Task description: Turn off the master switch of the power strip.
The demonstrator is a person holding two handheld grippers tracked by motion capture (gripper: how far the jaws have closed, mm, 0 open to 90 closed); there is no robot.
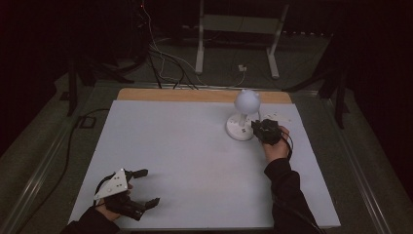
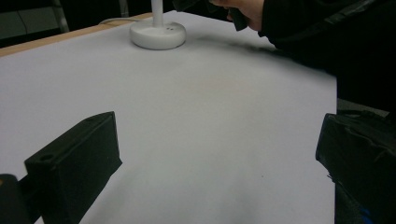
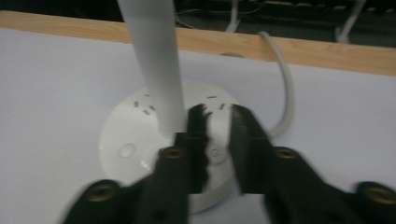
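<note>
The left gripper (image 1: 144, 187) lies low at the near left, held in the person's left hand (image 1: 109, 208), its two black jaws spread wide apart and pointing right. The right gripper (image 1: 257, 127) is far to the right, gripped by the right hand (image 1: 276, 147) on an outstretched dark-sleeved forearm (image 1: 287, 187); its jaws stand close together with only a narrow gap, pointing left and away.
</note>
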